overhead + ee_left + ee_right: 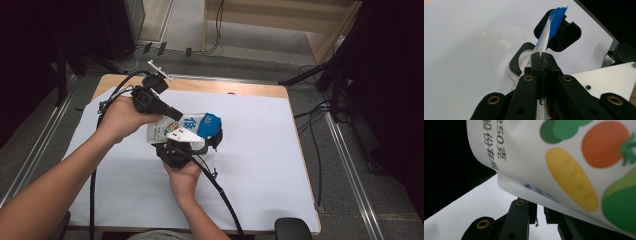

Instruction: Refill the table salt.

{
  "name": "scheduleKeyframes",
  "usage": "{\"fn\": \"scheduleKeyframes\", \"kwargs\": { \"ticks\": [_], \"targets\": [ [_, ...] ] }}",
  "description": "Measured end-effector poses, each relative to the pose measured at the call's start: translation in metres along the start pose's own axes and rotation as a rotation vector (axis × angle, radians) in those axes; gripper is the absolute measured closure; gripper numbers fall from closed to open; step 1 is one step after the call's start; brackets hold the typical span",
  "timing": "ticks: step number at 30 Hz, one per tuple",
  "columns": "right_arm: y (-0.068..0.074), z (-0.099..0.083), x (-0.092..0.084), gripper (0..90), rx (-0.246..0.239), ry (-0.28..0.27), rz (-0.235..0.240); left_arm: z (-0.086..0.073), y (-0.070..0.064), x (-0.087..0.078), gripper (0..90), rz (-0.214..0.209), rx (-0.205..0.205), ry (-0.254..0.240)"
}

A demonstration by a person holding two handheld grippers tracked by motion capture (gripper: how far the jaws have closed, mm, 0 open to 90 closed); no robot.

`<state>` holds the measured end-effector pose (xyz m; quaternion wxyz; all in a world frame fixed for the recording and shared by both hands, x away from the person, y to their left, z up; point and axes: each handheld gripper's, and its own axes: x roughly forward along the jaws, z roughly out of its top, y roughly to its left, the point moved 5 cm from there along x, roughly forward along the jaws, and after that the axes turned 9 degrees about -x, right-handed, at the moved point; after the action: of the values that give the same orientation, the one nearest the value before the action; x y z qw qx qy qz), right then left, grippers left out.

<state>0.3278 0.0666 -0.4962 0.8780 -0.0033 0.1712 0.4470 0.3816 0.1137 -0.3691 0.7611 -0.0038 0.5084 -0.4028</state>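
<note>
The right gripper (176, 150) is nearest, and its jaws pinch the bottom edge of the pouch (185, 128) — a white bag with a blue top and pictures of vegetables. The pouch is up in the air, just above the white surface (260, 150). A bit farther off, the left gripper (172, 112) is clamped tight on the pouch's side edge — its jaws are squeezed together on it.

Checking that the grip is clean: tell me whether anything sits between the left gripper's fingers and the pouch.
Nothing visible does. The left gripper has its fingers shut straight on the thin edge of the pouch, with nothing else caught between them. The black pieces lie beyond the pouch, clear of that grip.
</note>
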Motion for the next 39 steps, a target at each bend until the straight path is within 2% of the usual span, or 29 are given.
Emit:
{"fn": "scheduleKeyframes", "kwargs": {
  "ticks": [35,39],
  "targets": [
    [0.0021,0.0024,0.0011,83.7,0.006,-0.004,0.004,0.0007,0.0009,0.0011,87.2,-0.010,-0.001,0.001],
    [0.0026,0.0032,0.0011,83.6,0.011,-0.010,0.007,0.0011,-0.0006,0.0013,90.0,-0.006,0.004,-0.003]
  ]
}}
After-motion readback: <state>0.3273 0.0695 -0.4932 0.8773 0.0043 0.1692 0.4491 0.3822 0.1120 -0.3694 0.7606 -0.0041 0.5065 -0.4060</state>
